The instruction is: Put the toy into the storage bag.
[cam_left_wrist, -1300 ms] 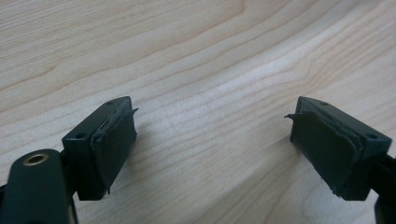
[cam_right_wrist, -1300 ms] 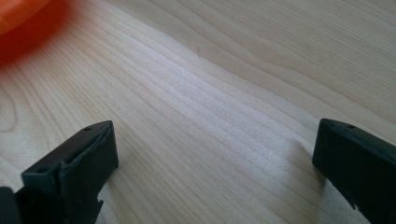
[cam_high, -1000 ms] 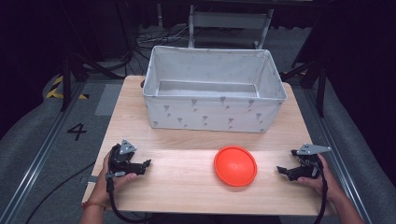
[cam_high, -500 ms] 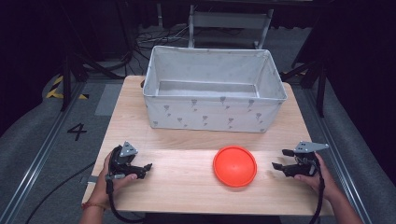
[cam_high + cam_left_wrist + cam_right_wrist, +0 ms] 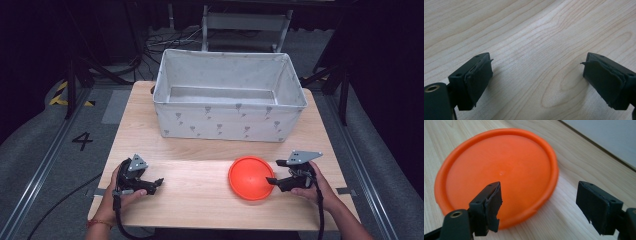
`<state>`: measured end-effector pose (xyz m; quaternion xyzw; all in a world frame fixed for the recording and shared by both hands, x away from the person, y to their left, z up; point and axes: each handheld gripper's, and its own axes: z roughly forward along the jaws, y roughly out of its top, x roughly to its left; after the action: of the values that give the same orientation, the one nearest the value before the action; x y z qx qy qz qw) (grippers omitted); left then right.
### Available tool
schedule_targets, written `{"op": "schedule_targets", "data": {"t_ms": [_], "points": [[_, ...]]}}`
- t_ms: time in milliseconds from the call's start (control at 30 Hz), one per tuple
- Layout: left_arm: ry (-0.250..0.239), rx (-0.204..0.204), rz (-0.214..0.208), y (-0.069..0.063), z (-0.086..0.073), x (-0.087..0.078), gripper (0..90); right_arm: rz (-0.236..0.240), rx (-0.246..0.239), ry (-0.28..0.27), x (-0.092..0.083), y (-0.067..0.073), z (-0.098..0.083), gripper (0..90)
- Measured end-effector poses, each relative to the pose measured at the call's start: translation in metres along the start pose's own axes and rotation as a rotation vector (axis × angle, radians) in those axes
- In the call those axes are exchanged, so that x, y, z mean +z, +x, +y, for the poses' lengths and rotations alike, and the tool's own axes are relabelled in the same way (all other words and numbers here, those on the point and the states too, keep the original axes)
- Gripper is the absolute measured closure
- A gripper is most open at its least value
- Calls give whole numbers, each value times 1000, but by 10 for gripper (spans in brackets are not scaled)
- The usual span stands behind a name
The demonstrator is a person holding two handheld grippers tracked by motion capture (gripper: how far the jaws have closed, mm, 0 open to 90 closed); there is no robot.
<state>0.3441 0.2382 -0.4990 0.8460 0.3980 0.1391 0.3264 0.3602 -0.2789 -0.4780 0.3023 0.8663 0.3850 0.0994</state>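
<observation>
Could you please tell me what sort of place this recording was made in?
Probably a lab or studio set up for recording: a wooden table on grey floor with a painted number 4, floor rails, and loose cables against dark surroundings.

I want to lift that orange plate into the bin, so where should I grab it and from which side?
Take the orange plate by its raised rim at the right edge, coming in from the right with the right hand-held gripper, one jaw above and one below. It lies flat on the table, so the rim is probably the only part the open jaws can close on.

Right tongs' near jaw covers part of the orange plate; the fabric bin's floor is partly hidden
</observation>
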Motion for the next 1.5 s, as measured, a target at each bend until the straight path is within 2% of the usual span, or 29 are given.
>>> {"op": "schedule_targets", "data": {"t_ms": [67, 167, 333, 400, 467, 567, 633, 733, 800, 833, 900, 933, 1000, 1100, 1167, 1267, 1400, 1500], "points": [[2, -2, -2, 0, 0, 0, 92, -1, -2, 13, 7, 2, 2, 211], [1, -4, -3, -1, -1, 0, 93, -12, -30, 47, 19, 3, 3, 211], [3, -5, -2, -1, -1, -1, 93, 8, 0, 71, 30, 0, 1, 161], [1, -5, -1, -1, -1, 0, 93, 20, 4, 58, 32, 0, 0, 146], [1, -5, -1, -1, -1, 0, 93, 22, -7, 59, 32, 2, 0, 138], [3, -5, -2, -1, -1, -1, 93, 65, -50, 62, 33, 8, 0, 123], [2, -5, 0, -1, -1, -1, 93, 73, -58, 63, 33, 9, 0, 129], [4, -5, -1, -1, -1, -1, 93, 66, -51, 62, 33, 9, 1, 200], [2, -9, 1, -2, -1, 0, 93, 58, -35, 55, 32, 7, 3, 300], [2, -9, 1, -2, -1, 0, 92, 58, -35, 55, 32, 7, 3, 300], [0, -9, 3, -2, -1, 0, 92, 61, -26, 70, 33, 5, 7, 384], [0, -11, 5, -2, -1, 0, 92, 61, -26, 70, 33, 5, 7, 384], [4, -14, 9, -2, -1, 0, 91, 63, -7, 87, 33, 4, 11, 443], [3, -12, 12, -2, 0, 0, 91, 87, 13, 139, 35, -1, 20, 540], [3, -12, 12, -2, 0, 0, 91, 94, 22, 148, 36, -3, 22, 565], [3, -13, 12, -2, 0, 0, 91, 128, 63, 178, 39, -10, 28, 636], [3, -12, 12, -2, 0, 0, 91, 171, 95, 185, 38, -18, 29, 692], [3, -12, 12, -2, 0, 0, 91, 202, 84, 187, 34, -19, 30, 734]]}}
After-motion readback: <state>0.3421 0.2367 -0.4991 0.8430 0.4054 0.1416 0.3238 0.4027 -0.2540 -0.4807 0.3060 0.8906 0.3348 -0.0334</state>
